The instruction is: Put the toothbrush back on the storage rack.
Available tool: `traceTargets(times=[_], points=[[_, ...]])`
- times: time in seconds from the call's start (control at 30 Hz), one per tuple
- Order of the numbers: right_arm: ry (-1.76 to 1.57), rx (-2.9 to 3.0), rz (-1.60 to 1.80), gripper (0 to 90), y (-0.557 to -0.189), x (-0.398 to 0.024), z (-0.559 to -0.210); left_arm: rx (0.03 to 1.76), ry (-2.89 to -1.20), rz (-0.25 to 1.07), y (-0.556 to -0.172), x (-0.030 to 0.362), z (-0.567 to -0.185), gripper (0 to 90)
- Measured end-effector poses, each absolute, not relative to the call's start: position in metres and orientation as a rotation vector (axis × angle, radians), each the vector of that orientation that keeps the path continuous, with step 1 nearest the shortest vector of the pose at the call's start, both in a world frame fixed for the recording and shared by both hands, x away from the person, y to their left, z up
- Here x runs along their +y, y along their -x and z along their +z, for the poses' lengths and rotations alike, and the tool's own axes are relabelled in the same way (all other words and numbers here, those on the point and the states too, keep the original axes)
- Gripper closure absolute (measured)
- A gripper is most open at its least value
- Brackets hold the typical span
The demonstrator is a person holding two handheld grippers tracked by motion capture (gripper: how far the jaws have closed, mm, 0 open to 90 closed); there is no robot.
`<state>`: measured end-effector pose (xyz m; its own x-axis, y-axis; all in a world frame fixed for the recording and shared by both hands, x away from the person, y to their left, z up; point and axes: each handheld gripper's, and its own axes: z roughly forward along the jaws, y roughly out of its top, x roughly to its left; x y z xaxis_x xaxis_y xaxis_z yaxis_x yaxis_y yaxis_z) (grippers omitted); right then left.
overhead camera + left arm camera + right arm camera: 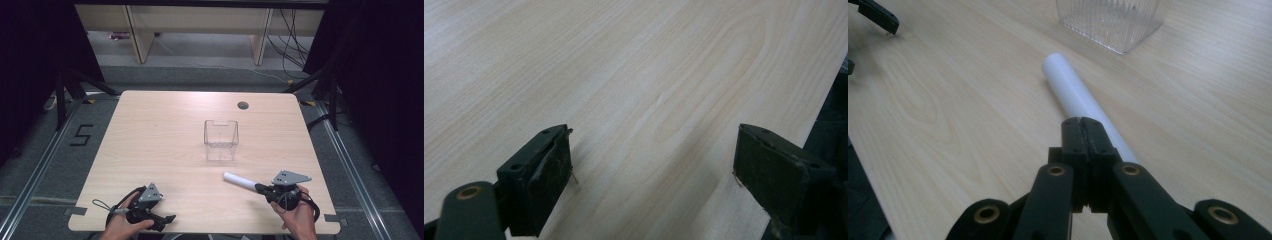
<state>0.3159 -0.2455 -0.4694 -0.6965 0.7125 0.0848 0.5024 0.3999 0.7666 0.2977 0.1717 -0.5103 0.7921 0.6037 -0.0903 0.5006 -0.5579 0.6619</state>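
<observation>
Looking down from the high view, your right gripper (258,188) meets the near end of a white tube (239,181) lying on the table (165,135), near the clear plastic container (220,140); your left gripper (167,220) rests at the near edge. Its own view shows jaws wide over bare wood. Your right gripper view shows jaws pressed together, the tube (1075,95) lying just beyond and beside them, nothing gripped.

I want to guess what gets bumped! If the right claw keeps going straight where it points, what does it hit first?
Probably the white tube: the shut right claw sits right at its near end. The clear box is farther off.
</observation>
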Motion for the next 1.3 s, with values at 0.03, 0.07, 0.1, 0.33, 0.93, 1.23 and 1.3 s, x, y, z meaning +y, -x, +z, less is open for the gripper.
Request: traceTargets(times=[0.03,0.07,0.1,0.33,0.93,1.23,1.3], points=[[-1.068,2.403,1.181,89.7,-0.316,-0.246,-0.469,0.813,-2.278,0.191,-0.298,0.172,-0.51,14.9],[-1.077,2.41,1.156,89.9,-0.32,-0.239,-0.47,0.811,-2.281,0.191,-0.298,0.172,-0.51,14.9],[-1.077,2.41,1.156,89.9,-0.32,-0.239,-0.47,0.811,-2.281,0.191,-0.298,0.172,-0.51,14.9],[-1.021,2.428,1.059,90.0,-0.345,-0.214,-0.473,0.809,-2.274,0.182,-0.298,0.172,-0.51,14.9],[-1.088,2.477,0.966,90.0,-0.381,-0.172,-0.479,0.816,-2.271,0.183,-0.297,0.173,-0.509,14.9],[-1.06,2.503,0.938,90.0,-0.388,-0.166,-0.483,0.804,-2.278,0.19,-0.297,0.173,-0.509,14.9],[-1.114,2.516,0.94,90.0,-0.387,-0.162,-0.482,0.812,-2.258,0.178,-0.296,0.172,-0.509,14.9]])
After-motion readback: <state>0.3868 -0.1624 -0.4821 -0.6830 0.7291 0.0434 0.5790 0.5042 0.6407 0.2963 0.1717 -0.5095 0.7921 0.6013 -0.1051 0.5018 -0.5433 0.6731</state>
